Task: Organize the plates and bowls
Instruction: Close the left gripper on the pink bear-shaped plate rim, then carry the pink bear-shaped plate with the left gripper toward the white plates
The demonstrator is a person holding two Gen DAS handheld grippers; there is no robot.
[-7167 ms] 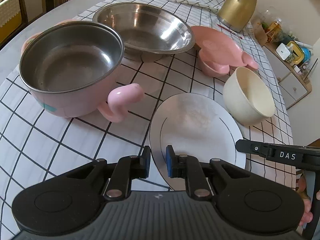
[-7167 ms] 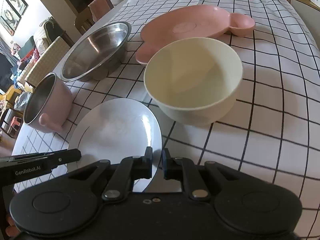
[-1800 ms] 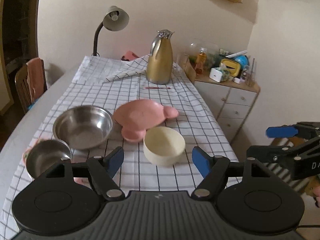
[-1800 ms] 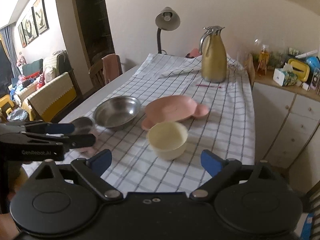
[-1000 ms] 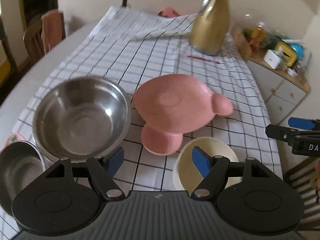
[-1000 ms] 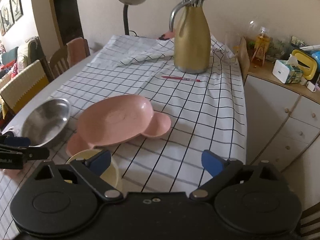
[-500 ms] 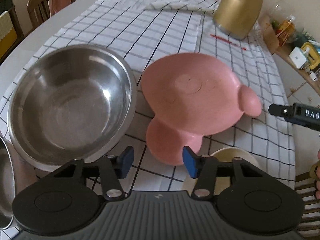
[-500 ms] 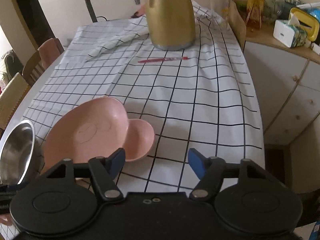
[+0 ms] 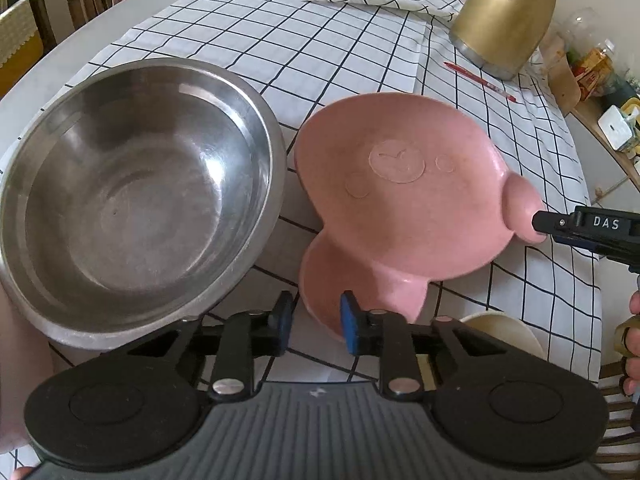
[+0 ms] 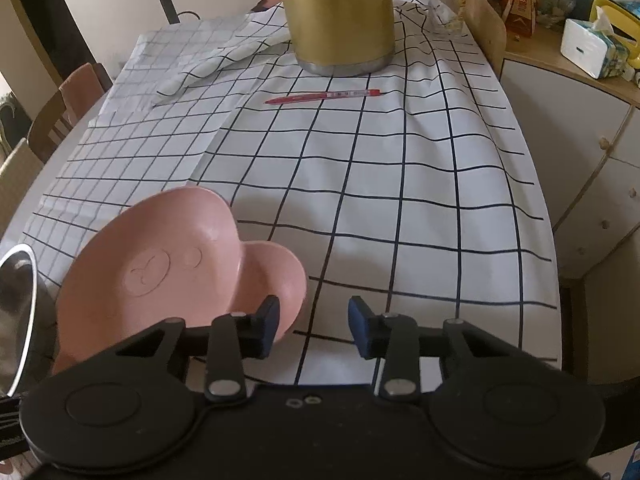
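Closing, the left gripper (image 9: 316, 322) had its blue pads on either side of the pink plate's (image 9: 400, 200) near ear lobe, rim between the jaws, contact not clear. The right gripper (image 10: 314, 322) was also closing, its left pad at the rim of the plate's other ear lobe and its right pad over bare tablecloth (image 10: 400, 200); nothing clamped yet. In the left view its black finger (image 9: 580, 228) touched that ear. A cream bowl (image 9: 504, 330) sat at the near edge, mostly hidden behind the left gripper. The steel bowl (image 9: 136, 192) stood just left of the pink plate, rims nearly touching, toward the table's left edge. Farther back a red pen (image 10: 324, 96) lay on the cloth, with the gold jug (image 10: 338, 16) behind it near the far right corner.
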